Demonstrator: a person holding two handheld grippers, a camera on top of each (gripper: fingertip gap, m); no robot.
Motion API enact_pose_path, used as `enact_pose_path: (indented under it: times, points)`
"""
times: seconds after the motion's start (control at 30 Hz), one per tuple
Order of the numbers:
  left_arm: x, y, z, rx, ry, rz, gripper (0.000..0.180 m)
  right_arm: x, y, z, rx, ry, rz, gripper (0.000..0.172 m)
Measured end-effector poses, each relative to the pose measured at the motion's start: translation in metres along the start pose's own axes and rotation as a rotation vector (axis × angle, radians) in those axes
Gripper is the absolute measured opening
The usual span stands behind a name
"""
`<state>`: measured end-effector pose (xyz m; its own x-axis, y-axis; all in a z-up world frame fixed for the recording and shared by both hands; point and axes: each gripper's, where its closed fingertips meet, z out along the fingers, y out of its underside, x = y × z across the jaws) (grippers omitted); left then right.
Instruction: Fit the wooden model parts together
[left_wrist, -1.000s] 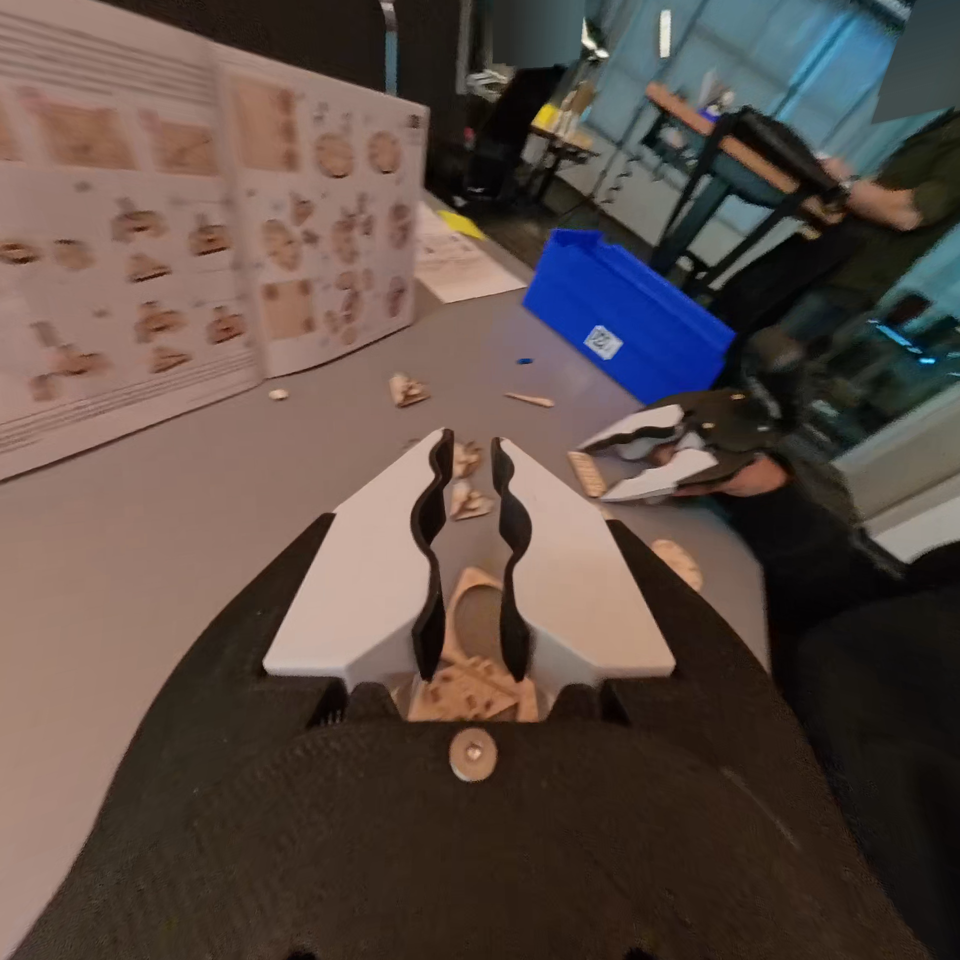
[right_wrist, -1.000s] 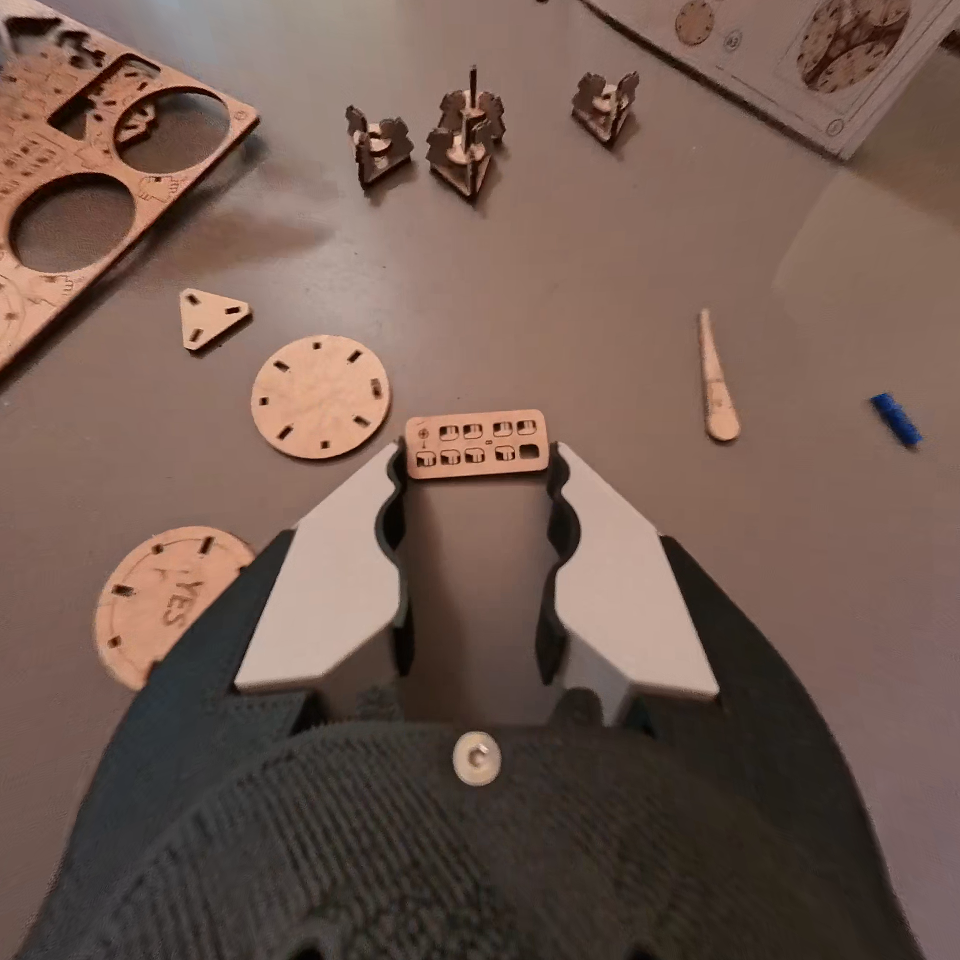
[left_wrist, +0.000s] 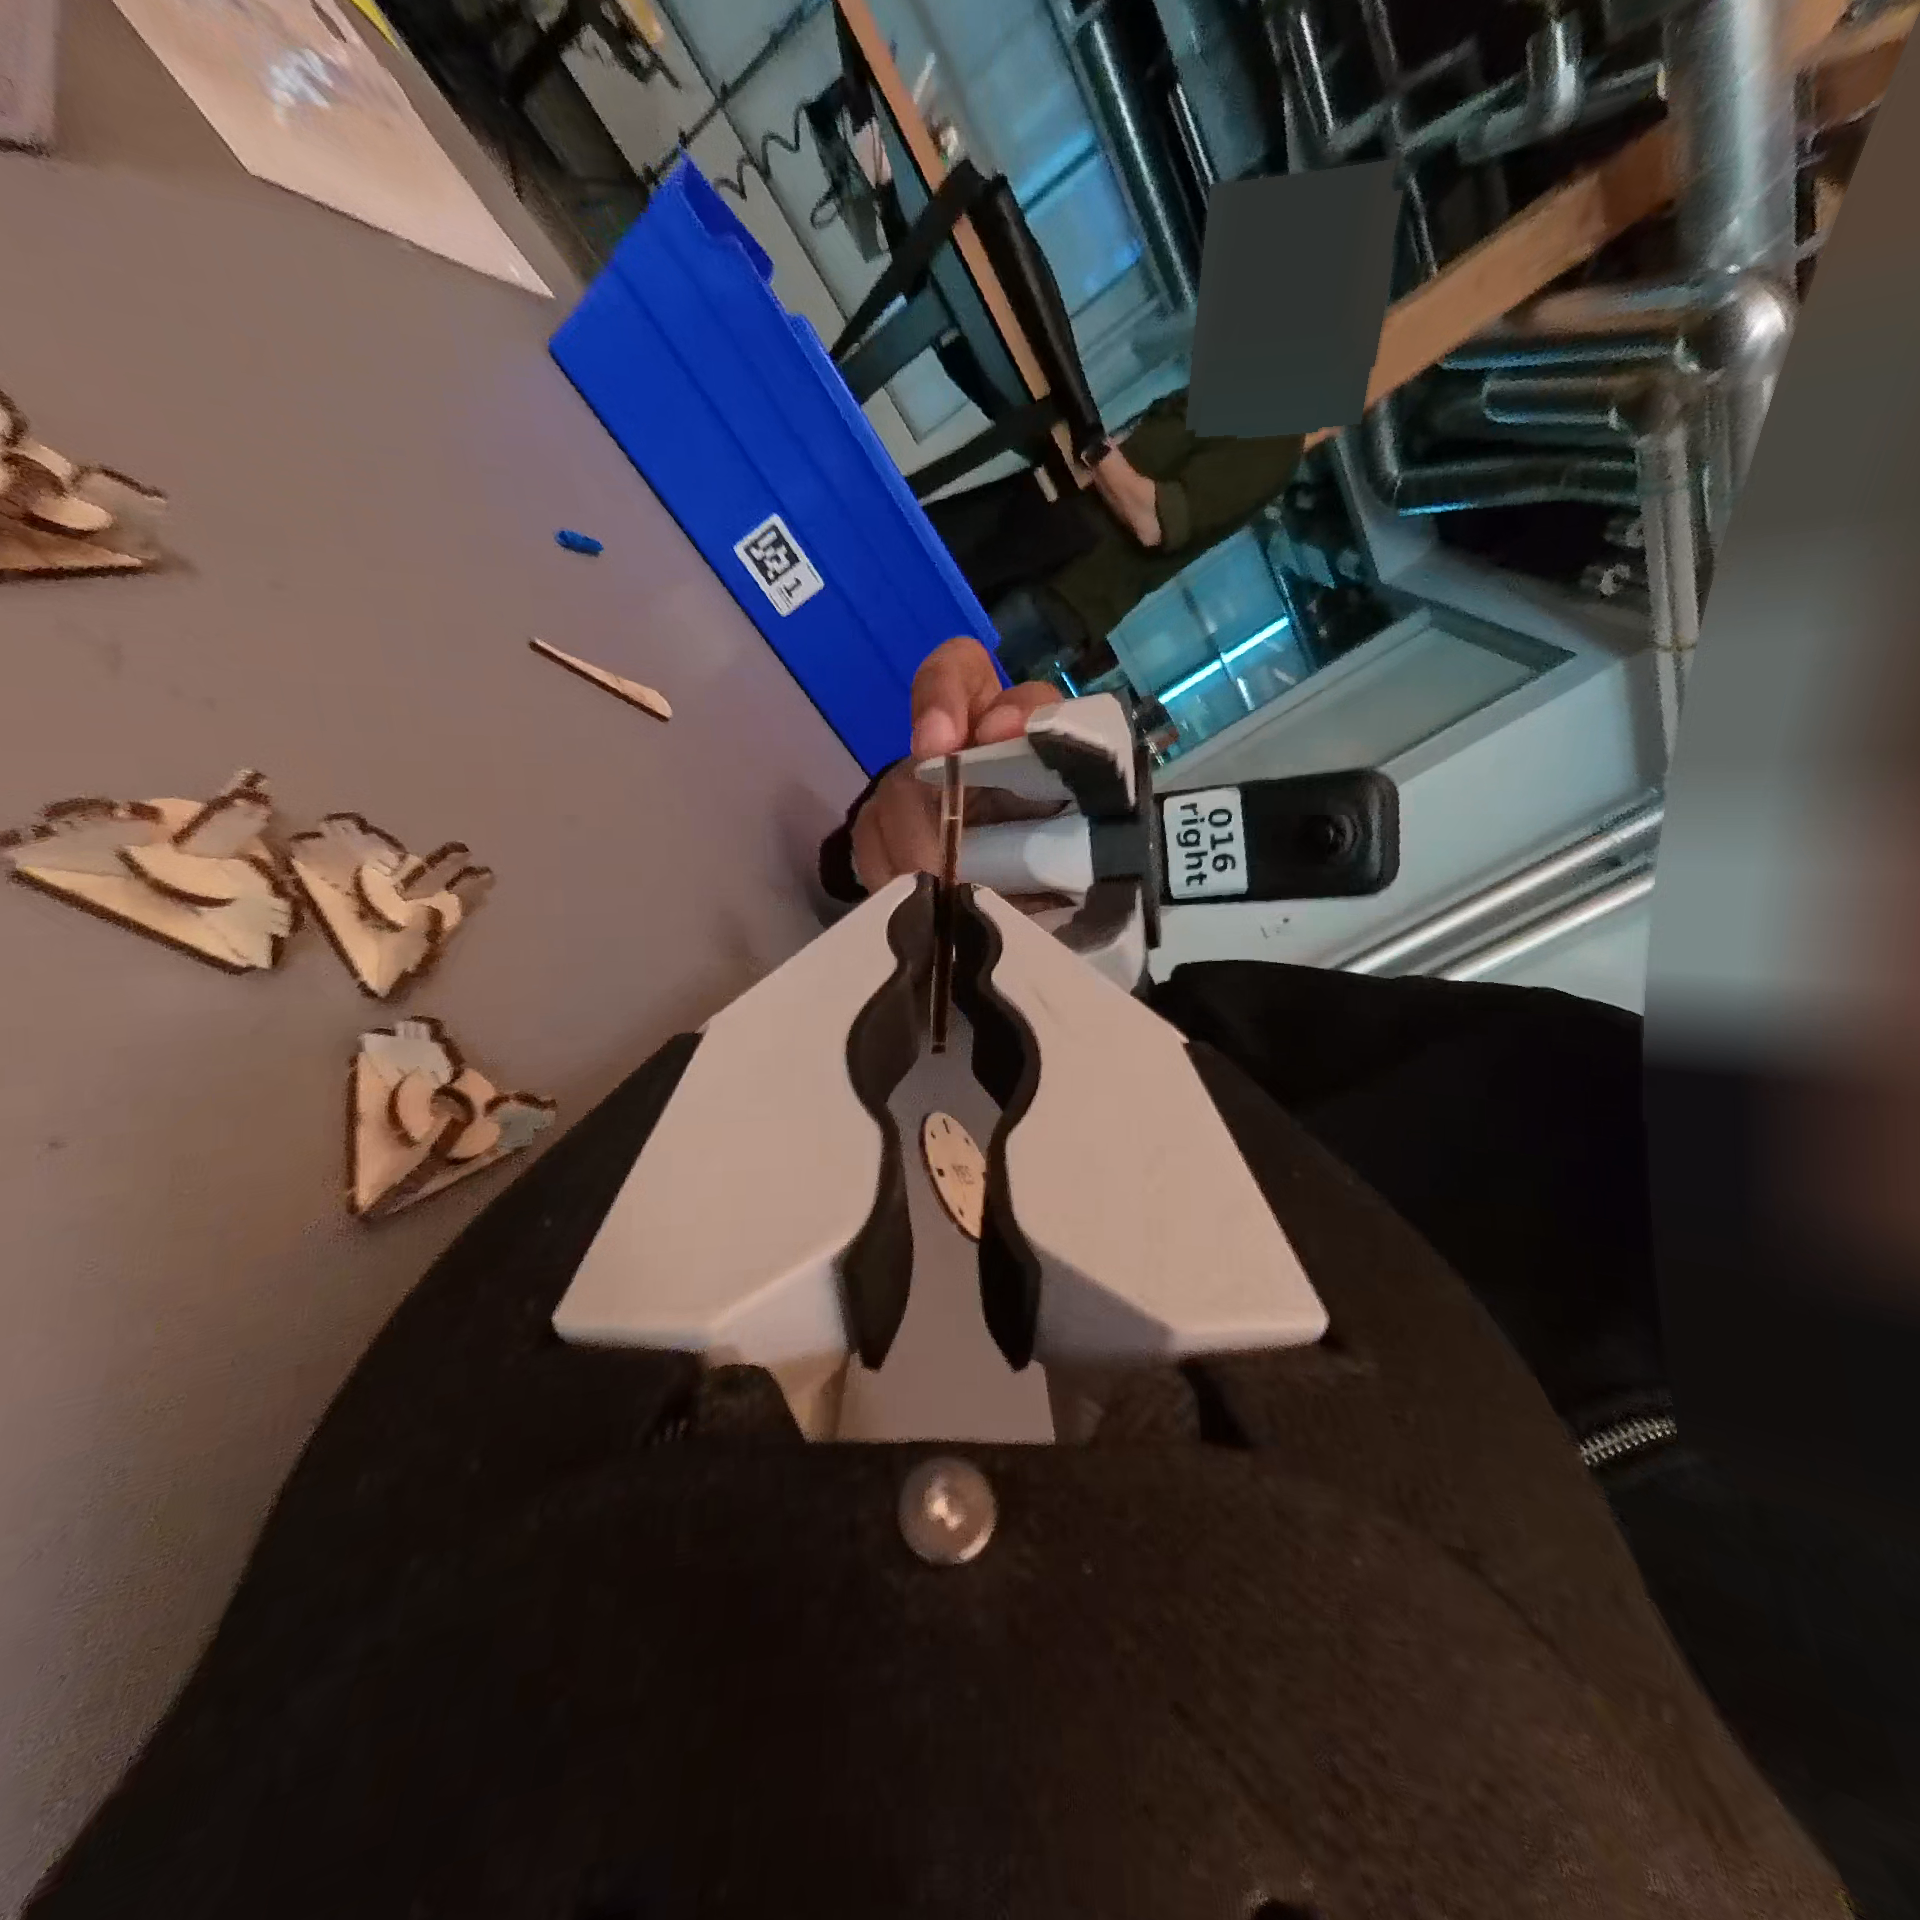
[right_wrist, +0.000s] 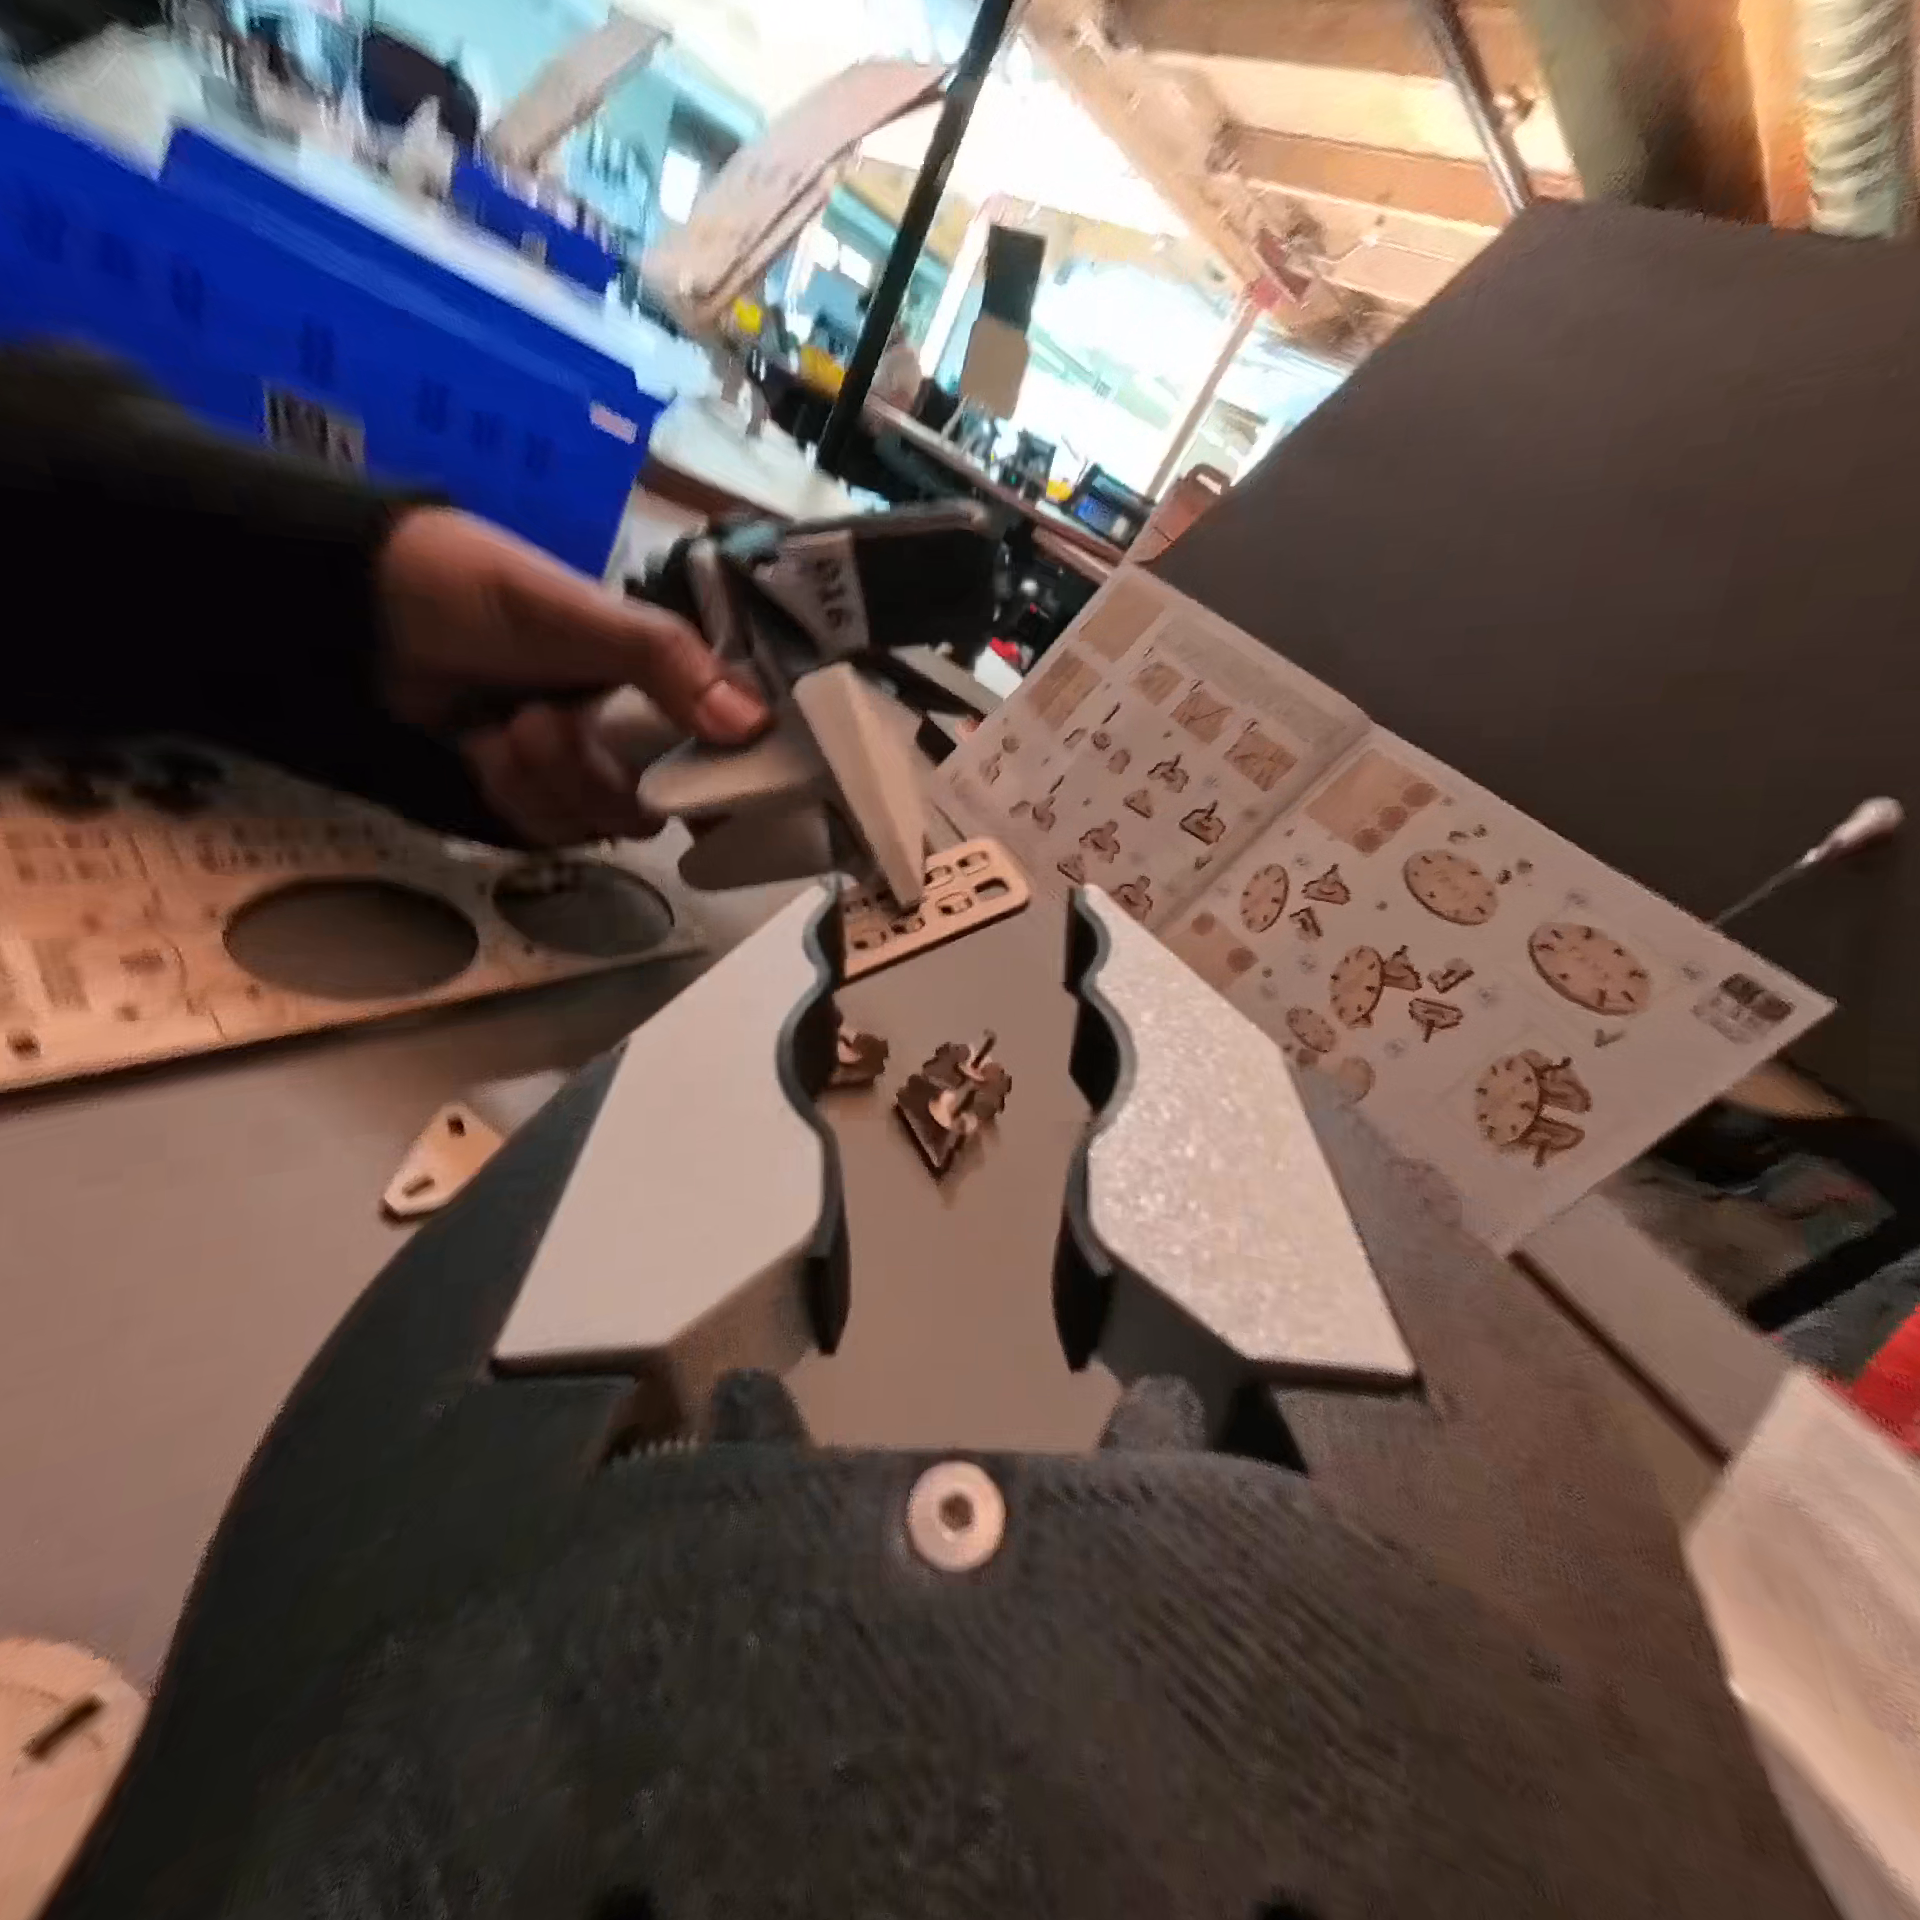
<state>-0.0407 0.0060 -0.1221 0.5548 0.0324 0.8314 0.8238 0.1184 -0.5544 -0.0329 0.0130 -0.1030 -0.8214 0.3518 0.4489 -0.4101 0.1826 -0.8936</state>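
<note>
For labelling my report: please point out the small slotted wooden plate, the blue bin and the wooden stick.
small slotted wooden plate (right_wrist: 977, 883): right wrist view, its free right end.
blue bin (left_wrist: 717, 416): left wrist view, its side wall.
wooden stick (left_wrist: 603, 677): left wrist view, its middle.

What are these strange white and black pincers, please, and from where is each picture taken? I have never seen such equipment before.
There is no robot here. A person holds a two-finger gripper in each hand, and each gripper carries a camera that looks forward along its fingers. One picture looks out from the left gripper, the other from the right gripper.

On the grey table lie a wooden sheet with round holes, small assembled wooden pieces, a wooden stick and an open picture booklet. A blue bin stands behind.

The left gripper pinches a small slotted wooden plate. The right gripper is open. The plate sits beside one of its fingertips and stays clear of the other.
</note>
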Motion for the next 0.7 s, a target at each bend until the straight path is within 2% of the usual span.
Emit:
enact_pose_path:
  times: [0.07,0.17,0.3,0.33,0.47,0.57,0.7]
  points:
    - [0.000,-0.003,-0.002,0.018,-0.005,0.022,0.000,0.011,0.000,-0.002,0.011,0.002,0.176,0.040]
    - [0.006,-0.004,0.001,0.028,0.006,0.068,0.000,0.013,0.021,0.003,-0.095,-0.058,0.466,0.051]
    - [0.011,0.001,0.008,-0.006,-0.027,0.169,0.000,0.012,0.016,0.003,-0.016,-0.141,0.795,0.025]
    - [0.009,0.003,0.009,-0.018,-0.054,0.201,0.000,0.012,0.015,0.003,0.002,-0.158,0.843,0.023]
    - [0.009,0.006,0.012,-0.039,-0.111,0.279,0.000,0.005,0.018,0.005,-0.026,-0.197,0.870,0.024]
    - [0.005,0.009,0.014,-0.067,-0.146,0.300,0.000,0.007,0.015,0.004,-0.004,-0.180,0.857,0.011]
    - [0.004,0.011,0.015,-0.071,-0.154,0.310,0.000,0.005,0.016,0.004,-0.014,-0.199,0.863,0.008]
